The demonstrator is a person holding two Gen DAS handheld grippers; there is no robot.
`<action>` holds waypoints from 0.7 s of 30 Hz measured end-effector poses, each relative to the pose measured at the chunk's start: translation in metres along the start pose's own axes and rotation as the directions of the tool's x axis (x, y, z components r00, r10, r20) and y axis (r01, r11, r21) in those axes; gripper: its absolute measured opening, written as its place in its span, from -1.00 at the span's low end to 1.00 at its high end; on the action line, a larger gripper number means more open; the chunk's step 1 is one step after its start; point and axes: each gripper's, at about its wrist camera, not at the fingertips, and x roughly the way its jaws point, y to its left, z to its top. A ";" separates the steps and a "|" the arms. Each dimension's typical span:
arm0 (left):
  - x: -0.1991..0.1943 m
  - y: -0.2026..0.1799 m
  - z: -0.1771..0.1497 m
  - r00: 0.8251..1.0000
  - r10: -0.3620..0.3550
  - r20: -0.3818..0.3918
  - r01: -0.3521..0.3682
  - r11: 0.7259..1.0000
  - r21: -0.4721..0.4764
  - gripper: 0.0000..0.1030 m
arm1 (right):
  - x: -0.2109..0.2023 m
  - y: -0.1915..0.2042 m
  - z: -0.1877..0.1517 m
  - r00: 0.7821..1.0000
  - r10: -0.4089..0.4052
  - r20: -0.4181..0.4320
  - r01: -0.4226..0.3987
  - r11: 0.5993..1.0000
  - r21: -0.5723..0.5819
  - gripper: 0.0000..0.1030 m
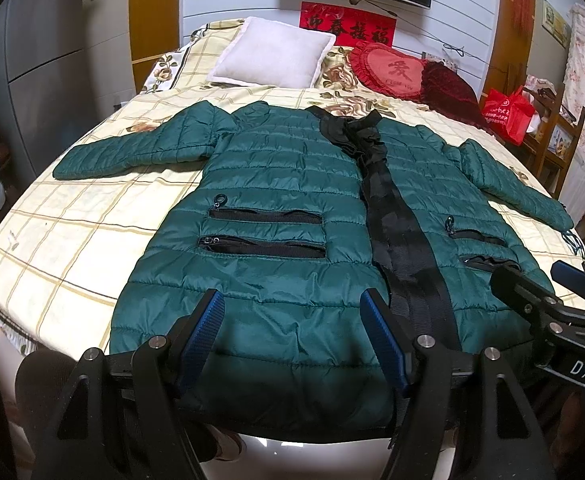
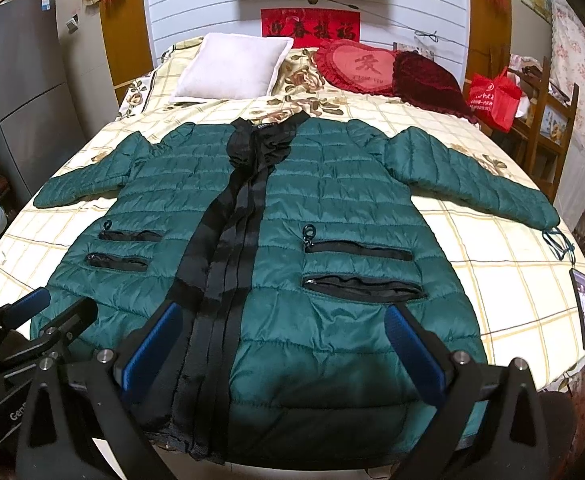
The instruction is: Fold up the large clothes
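Note:
A dark green quilted jacket lies flat and front up on the bed, sleeves spread to both sides, with a black zipper placket down its middle and black zip pockets. It also shows in the right wrist view. My left gripper is open and empty, hovering over the left part of the hem near the bed's front edge. My right gripper is open and empty over the right part of the hem. Each gripper shows at the side of the other's view.
The bed has a cream checked sheet. A white pillow, a red heart cushion and a dark red cushion lie at its head. A phone lies at the bed's right edge. A red bag and wooden shelves stand right.

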 end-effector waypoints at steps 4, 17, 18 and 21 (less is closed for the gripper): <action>0.000 -0.002 0.002 1.000 -0.002 -0.004 0.002 1.000 -0.005 -0.04 | 0.002 0.000 -0.001 1.000 -0.002 -0.008 0.002 1.000 -0.004 0.99; 0.005 -0.003 0.004 1.000 0.001 -0.001 -0.001 1.000 0.000 -0.04 | 0.006 0.001 0.000 1.000 -0.002 -0.015 0.002 1.000 0.001 0.99; 0.005 -0.002 0.004 1.000 0.001 -0.001 -0.001 1.000 0.000 -0.04 | 0.006 0.000 0.001 1.000 -0.001 -0.014 0.002 1.000 0.003 0.99; 0.006 -0.001 0.006 1.000 0.002 0.002 -0.002 1.000 0.000 -0.04 | 0.007 -0.001 0.003 1.000 -0.004 -0.010 0.004 1.000 0.007 0.99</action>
